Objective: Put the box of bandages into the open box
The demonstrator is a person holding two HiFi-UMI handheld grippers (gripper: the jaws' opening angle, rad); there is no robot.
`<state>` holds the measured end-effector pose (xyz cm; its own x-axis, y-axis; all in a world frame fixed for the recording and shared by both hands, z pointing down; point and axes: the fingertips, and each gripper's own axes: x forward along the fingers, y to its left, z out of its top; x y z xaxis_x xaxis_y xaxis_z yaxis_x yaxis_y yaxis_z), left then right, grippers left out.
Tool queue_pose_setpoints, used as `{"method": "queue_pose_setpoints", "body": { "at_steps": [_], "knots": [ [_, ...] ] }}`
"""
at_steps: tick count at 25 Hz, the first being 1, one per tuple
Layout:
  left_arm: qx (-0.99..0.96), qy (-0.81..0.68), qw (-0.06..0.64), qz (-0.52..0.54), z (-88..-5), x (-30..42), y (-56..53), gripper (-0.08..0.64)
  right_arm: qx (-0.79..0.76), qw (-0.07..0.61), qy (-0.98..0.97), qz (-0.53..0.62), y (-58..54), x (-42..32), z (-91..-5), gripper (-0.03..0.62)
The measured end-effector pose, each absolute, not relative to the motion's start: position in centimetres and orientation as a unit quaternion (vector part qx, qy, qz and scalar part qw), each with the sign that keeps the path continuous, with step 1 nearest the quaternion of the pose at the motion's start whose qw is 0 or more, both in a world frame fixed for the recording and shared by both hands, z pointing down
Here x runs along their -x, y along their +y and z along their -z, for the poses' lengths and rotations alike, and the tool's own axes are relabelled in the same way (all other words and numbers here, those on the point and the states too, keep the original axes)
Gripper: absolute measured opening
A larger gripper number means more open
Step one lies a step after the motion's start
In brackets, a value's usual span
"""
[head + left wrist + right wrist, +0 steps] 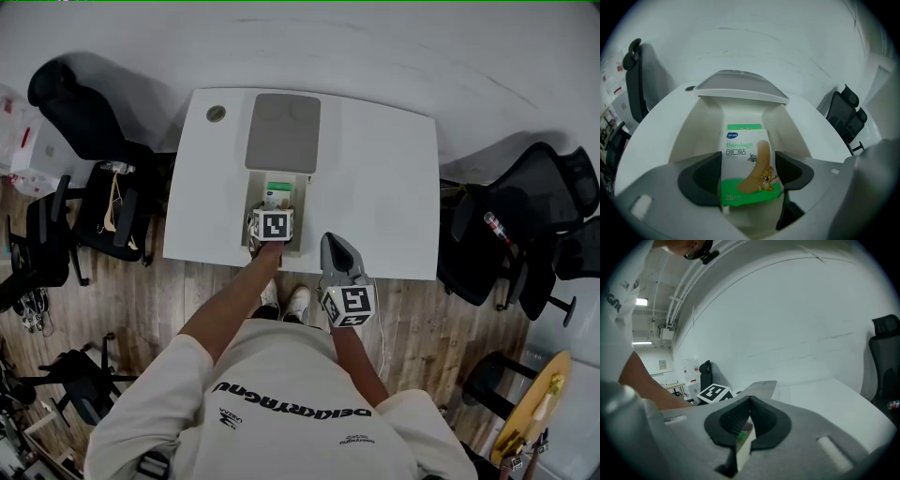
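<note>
Left gripper view: the left hand-held gripper (749, 174) has its jaws set wide, and the dark pads sit against the two narrow side faces of the box of bandages (746, 164). No gap shows on either side, so it reads as a grip across the box's width. The carton is held printed face up, tilted, with its far end pointing into the cream open box (701, 136). It is already down between that box's walls. Whether its underside rests on the floor there cannot be told.

This looks like a small printed cardboard carton. It is probably very light, stiff along its edges, and easy to dent across its broad faces. The smooth print may slip, so a hold low on the narrow sides, as here, suits it. A light squeeze should be enough.

Beyond the open box its grey lid (740, 86) lies folded back on the white tabletop (656, 126).

The right hand-held gripper (750, 404) has its jaws closed together and holds nothing. It waits at the tabletop's near edge, just beside the open box.
</note>
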<state>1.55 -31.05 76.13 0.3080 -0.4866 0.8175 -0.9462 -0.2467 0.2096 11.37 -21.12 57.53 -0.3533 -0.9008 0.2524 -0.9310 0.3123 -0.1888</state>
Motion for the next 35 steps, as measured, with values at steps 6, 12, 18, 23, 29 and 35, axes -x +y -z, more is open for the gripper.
{"method": "queue_pose_setpoints", "body": {
  "at_steps": [6, 12, 18, 23, 29, 35],
  "knots": [
    [-0.719, -0.499, 0.378, -0.302, -76.0, -1.3, -31.2, 0.367, -0.568, 0.056, -0.806, -0.156, -20.9, -11.6, -57.9, -0.003],
    [-0.730, -0.483, 0.393, -0.280, -75.6, -2.1, -31.2, 0.393, -0.567, 0.054, -0.808, -0.152, -20.7, -11.6, -57.7, -0.002],
    [-0.734, -0.479, 0.401, -0.266, -74.7, -2.0, -30.8, 0.414, -0.569, 0.054, -0.807, -0.147, -20.4, -11.5, -57.1, -0.003],
    [-0.741, -0.486, 0.386, -0.256, -73.3, -1.7, -30.5, 0.413, -0.568, 0.052, -0.809, -0.142, -20.2, -11.3, -56.7, -0.003],
    [-0.750, -0.495, 0.366, -0.241, -71.0, -0.9, -30.1, 0.399, -0.565, 0.050, -0.812, -0.134, -19.9, -10.8, -56.1, -0.002],
    [-0.760, -0.501, 0.350, -0.223, -68.7, -0.1, -29.6, 0.364, -0.565, 0.050, -0.814, -0.128, -19.6, -10.4, -55.6, -0.002]
  ]
}}
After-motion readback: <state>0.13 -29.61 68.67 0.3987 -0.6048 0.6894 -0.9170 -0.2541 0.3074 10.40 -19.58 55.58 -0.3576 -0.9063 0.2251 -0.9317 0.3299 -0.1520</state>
